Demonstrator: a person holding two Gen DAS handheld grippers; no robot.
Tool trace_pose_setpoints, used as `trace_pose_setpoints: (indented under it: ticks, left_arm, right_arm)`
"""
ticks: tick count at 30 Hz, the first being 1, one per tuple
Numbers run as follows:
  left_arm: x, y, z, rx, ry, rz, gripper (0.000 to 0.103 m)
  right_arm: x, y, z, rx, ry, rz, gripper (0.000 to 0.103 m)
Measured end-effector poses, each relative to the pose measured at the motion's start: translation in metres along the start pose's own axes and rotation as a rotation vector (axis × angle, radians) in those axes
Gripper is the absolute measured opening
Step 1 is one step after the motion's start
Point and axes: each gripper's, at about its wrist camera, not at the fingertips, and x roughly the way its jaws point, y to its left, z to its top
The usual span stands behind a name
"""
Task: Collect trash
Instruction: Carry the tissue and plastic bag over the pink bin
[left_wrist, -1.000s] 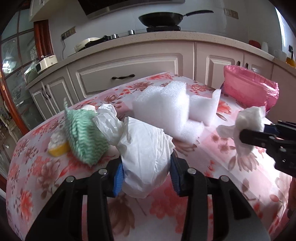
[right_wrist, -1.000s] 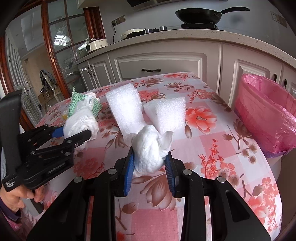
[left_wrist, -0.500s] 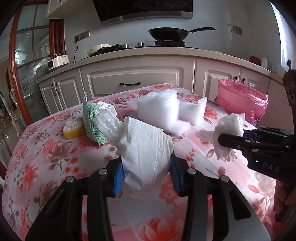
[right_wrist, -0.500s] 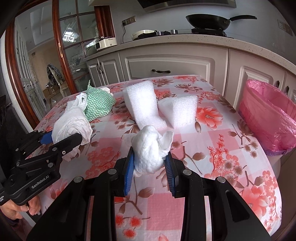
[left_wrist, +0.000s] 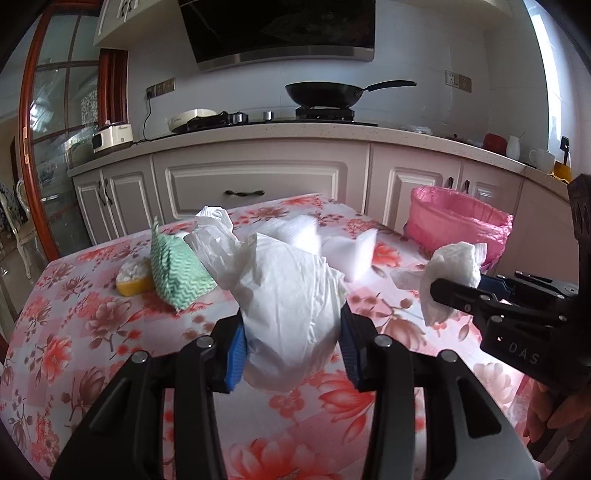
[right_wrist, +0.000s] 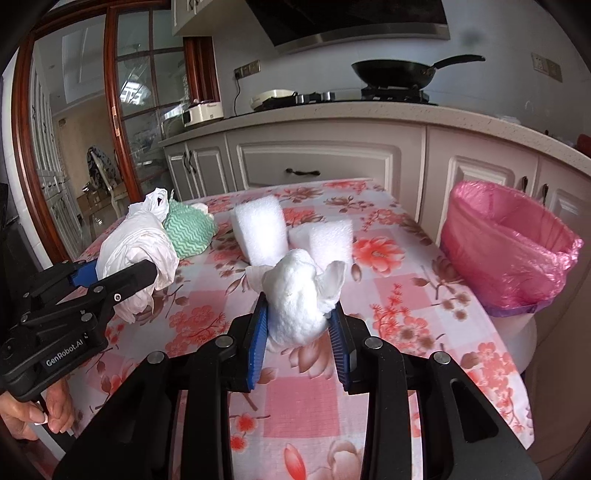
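My left gripper (left_wrist: 291, 332) is shut on a crumpled white plastic bag (left_wrist: 291, 295), held above the floral tablecloth (left_wrist: 92, 332). The same bag (right_wrist: 136, 254) shows at the left of the right wrist view, in the left gripper (right_wrist: 122, 277). My right gripper (right_wrist: 299, 325) is shut on a wad of white tissue (right_wrist: 299, 295); that tissue (left_wrist: 450, 273) also hangs at the right of the left wrist view. A bin lined with a pink bag (right_wrist: 506, 251) stands past the table's right edge, its mouth open; the bin (left_wrist: 454, 221) lies beyond the tissue.
On the table lie two white foam blocks (right_wrist: 258, 229) (right_wrist: 321, 240), a green zigzag cloth (left_wrist: 177, 273) and a yellow sponge (left_wrist: 133, 280). Cabinets and a counter (left_wrist: 258, 184) with a black pan (left_wrist: 321, 92) run behind the table. A hand (right_wrist: 33, 410) grips the left handle.
Both grippers have risen and drawn back from the table with their loads still gripped. The foam blocks, cloth and bin now look farther off.
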Motion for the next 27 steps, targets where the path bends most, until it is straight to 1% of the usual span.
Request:
trace_pose_setpoints:
  ticks: [7, 14, 22, 27]
  left_arm:
    - [0.001, -0.024, 0.013, 0.049, -0.025, -0.025, 0.041]
    - [0.012, -0.058, 0.040, 0.096, -0.062, -0.081, 0.041]
    - [0.038, -0.100, 0.073, 0.123, -0.105, -0.154, 0.042]
    - [0.058, -0.122, 0.098, 0.121, -0.112, -0.209, 0.042]
  right_arm:
    - [-0.018, -0.023, 0.009, 0.024, -0.052, -0.045, 0.032]
    - [-0.029, -0.054, 0.020, 0.049, -0.081, -0.105, 0.032]
    - [-0.044, -0.112, 0.038, 0.084, -0.118, -0.198, 0.032]
    - [-0.044, -0.146, 0.052, 0.102, -0.129, -0.257, 0.032]
